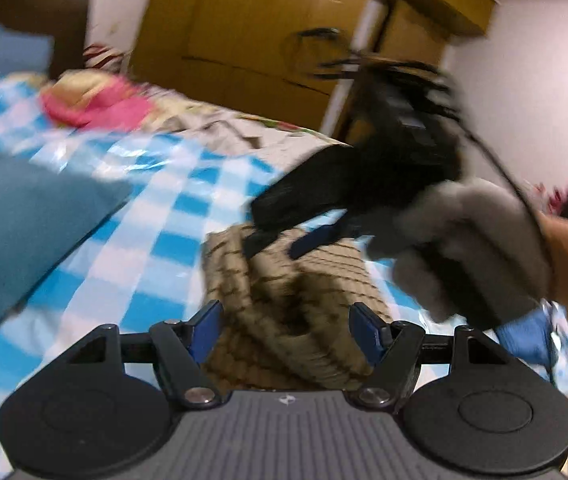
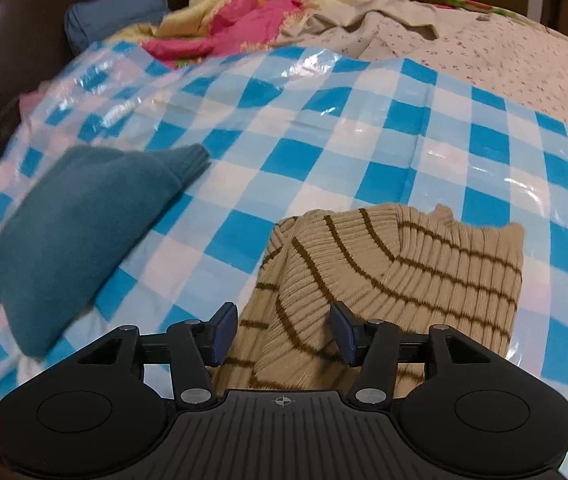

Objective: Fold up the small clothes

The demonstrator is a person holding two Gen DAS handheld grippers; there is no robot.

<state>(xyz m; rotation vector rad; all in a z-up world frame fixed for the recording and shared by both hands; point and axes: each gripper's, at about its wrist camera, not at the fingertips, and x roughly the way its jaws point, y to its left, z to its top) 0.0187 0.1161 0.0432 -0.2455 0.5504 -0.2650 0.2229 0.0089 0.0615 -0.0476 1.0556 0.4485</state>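
Both tools, left tool (image 1: 284, 330) & right tool (image 2: 284, 330), hanging released over striped knit (image 2: 395, 276), loose fold risking slumping open w/o pressing.

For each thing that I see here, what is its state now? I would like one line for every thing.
striped beige sweater: partly folded, bunched, lying on the checked sheet.
teal garment: folded, lying flat, apart from the sweater.
checked sheet: spread over the bed, wrinkled.
pink clothes: unfolded heap at the far edge.
left gripper: open, empty.
right gripper: open above the sweater, not gripping.
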